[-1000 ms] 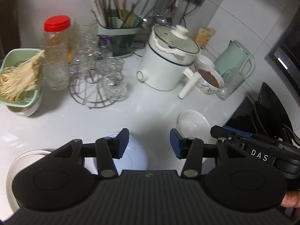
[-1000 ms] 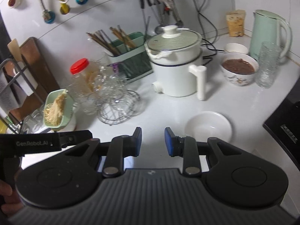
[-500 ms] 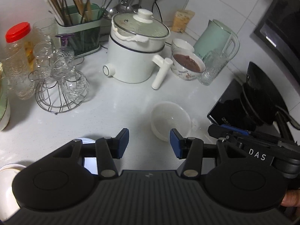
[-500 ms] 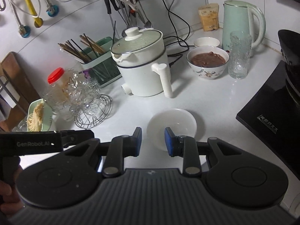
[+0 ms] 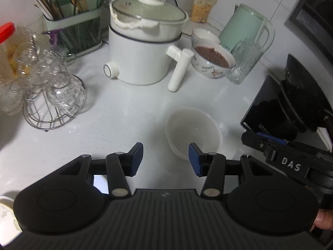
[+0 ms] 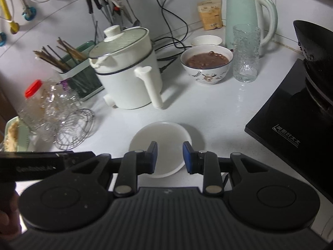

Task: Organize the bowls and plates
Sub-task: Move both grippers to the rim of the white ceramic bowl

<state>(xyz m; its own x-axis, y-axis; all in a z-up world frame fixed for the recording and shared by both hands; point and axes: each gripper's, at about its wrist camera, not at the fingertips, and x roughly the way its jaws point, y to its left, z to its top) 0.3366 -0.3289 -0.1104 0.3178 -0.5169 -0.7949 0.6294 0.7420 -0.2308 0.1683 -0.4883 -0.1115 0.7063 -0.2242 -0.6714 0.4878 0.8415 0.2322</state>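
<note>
An empty white bowl point(image 5: 194, 131) sits on the white counter, just ahead and right of my left gripper point(image 5: 165, 158), which is open and empty. In the right wrist view the same bowl point(image 6: 166, 137) lies directly in front of my right gripper point(image 6: 169, 157), whose open jaws hover over its near rim without touching it. A patterned bowl of brown food point(image 6: 206, 64) and a small white bowl point(image 6: 206, 40) stand at the back. A white plate edge point(image 5: 6, 223) shows at the lower left of the left wrist view.
A white electric pot point(image 6: 127, 70) with a long handle stands behind the bowl. A glass tumbler point(image 6: 245, 54) and mint kettle point(image 6: 249, 18) are back right. A black induction hob point(image 6: 291, 125) with a wok is right. A wire rack of glasses point(image 5: 52, 95) and chopstick holder point(image 5: 72, 33) are left.
Both grippers have moved right and forward toward the white bowl, which now lies close in front of them. The plates at the left have slid out of view. Jaws stay open.
</note>
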